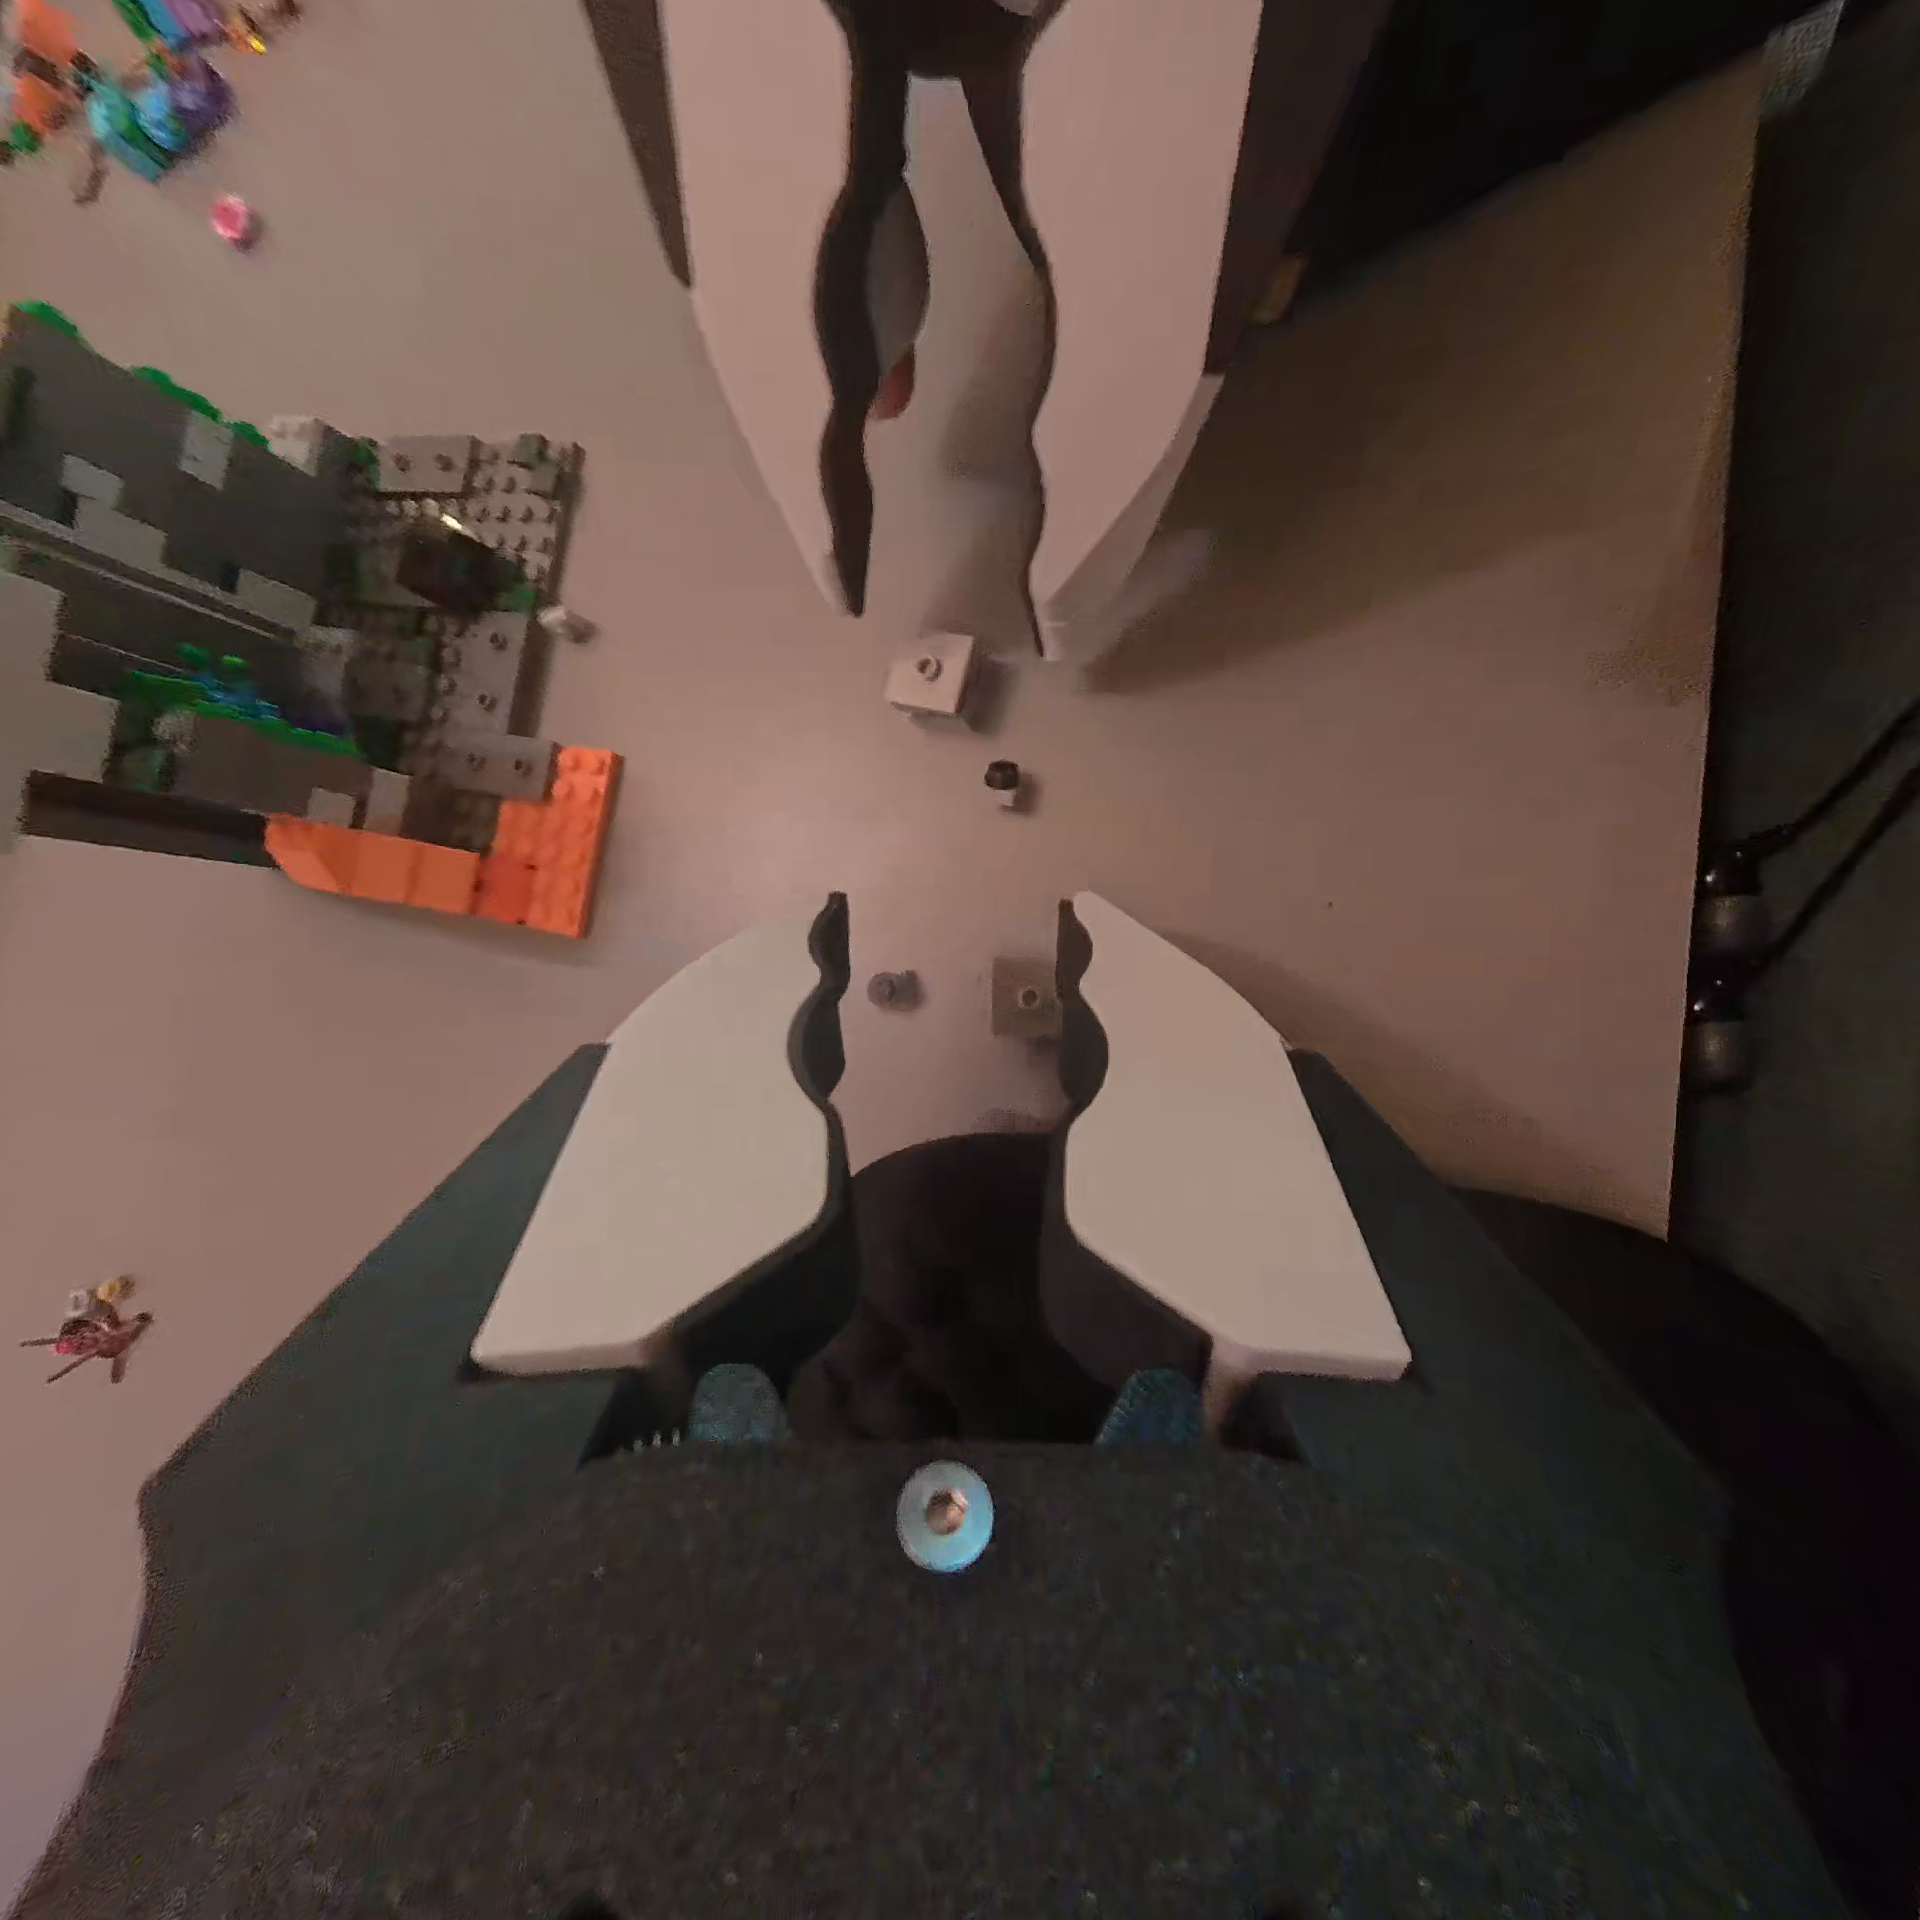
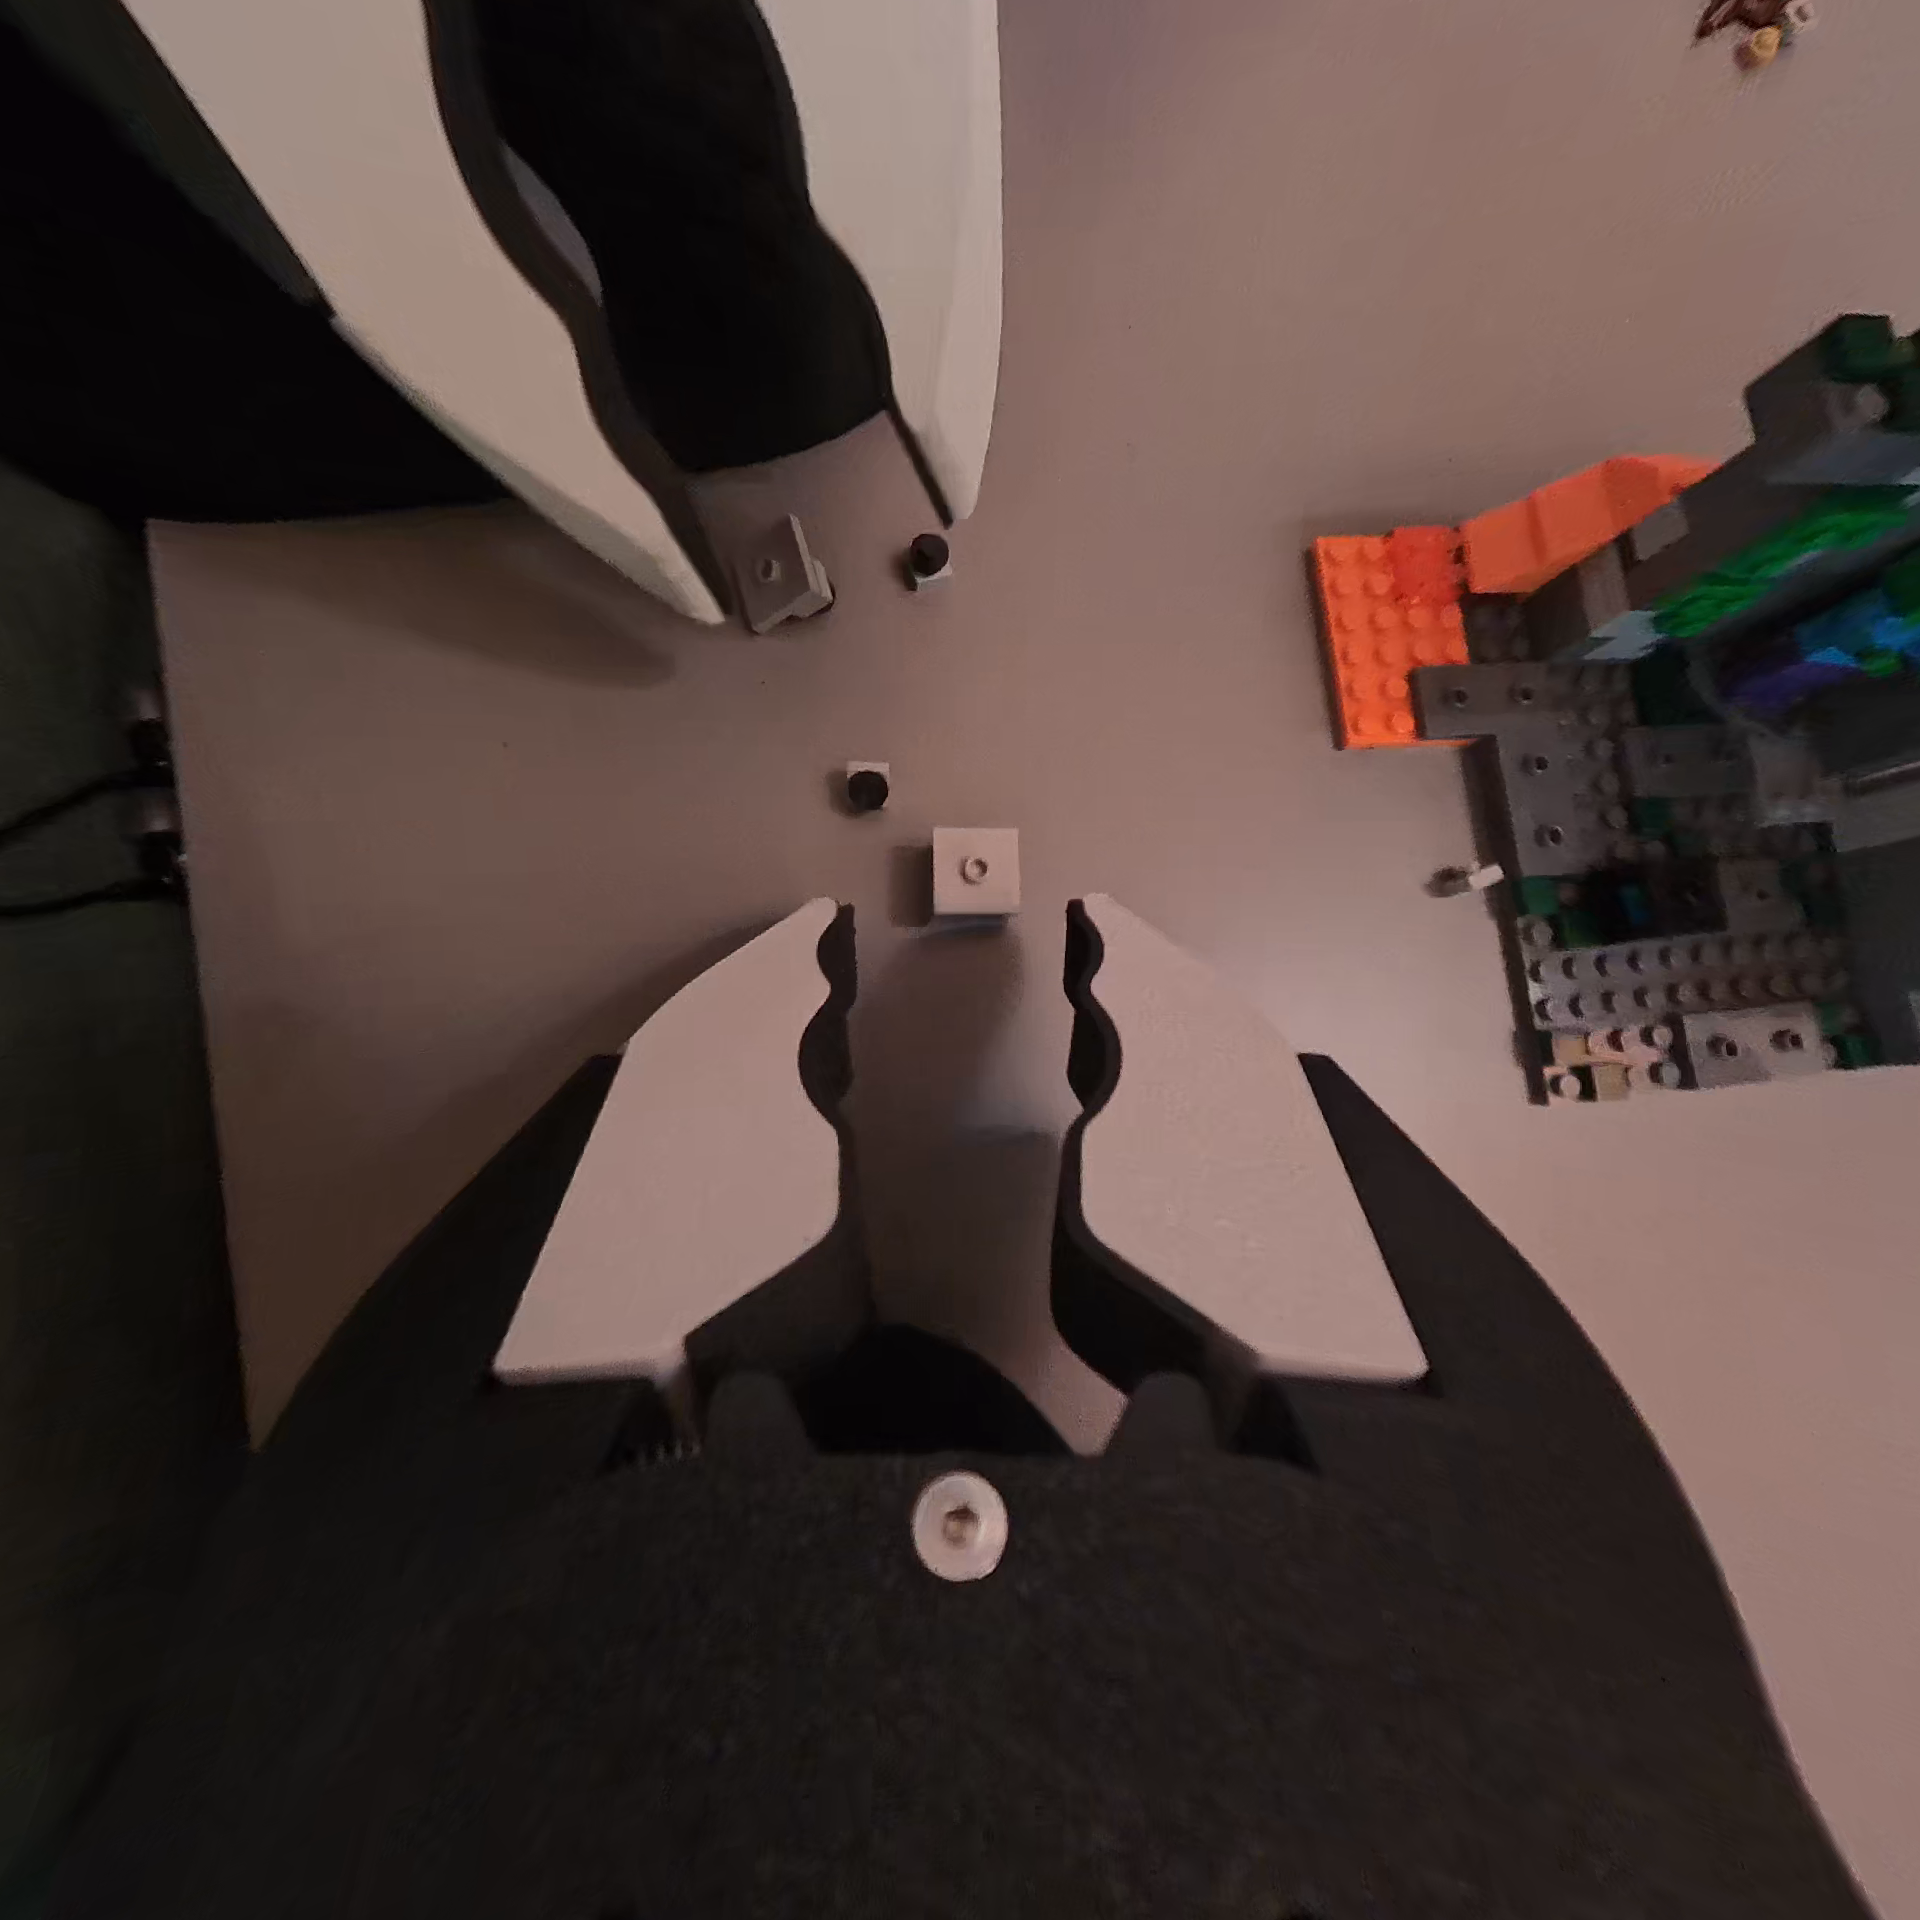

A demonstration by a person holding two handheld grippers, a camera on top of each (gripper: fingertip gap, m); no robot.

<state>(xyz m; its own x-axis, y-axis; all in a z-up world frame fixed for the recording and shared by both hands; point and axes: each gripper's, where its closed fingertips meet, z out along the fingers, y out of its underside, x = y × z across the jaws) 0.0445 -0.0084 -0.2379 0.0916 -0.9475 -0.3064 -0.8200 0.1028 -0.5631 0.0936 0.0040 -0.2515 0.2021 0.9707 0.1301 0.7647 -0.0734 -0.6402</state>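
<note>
My left gripper [image 1: 951, 909] is open and empty, low over a pale table. A small dark grey round piece [image 1: 896, 987] lies between its fingers, and a flat grey square brick [image 1: 1027, 1000] lies against its right finger. My right gripper [image 2: 958, 912] faces it, open and empty. A light grey cube brick [image 2: 974, 871] sits just ahead of its fingertips, and the cube also shows in the left wrist view [image 1: 932, 670]. A small black-and-white piece [image 2: 865, 784] lies between the two grippers. Each gripper shows in the other's view: the right one [image 1: 948, 623] and the left one [image 2: 831, 566].
A grey, green and orange brick build [image 1: 312, 644] stands to one side, also in the right wrist view [image 2: 1662, 779]. Loose coloured pieces [image 1: 135, 94] lie beyond it. The table edge [image 1: 1714, 727] runs close by, with dark floor and cables past it. About 6 cm separates my left fingertips from my right.
</note>
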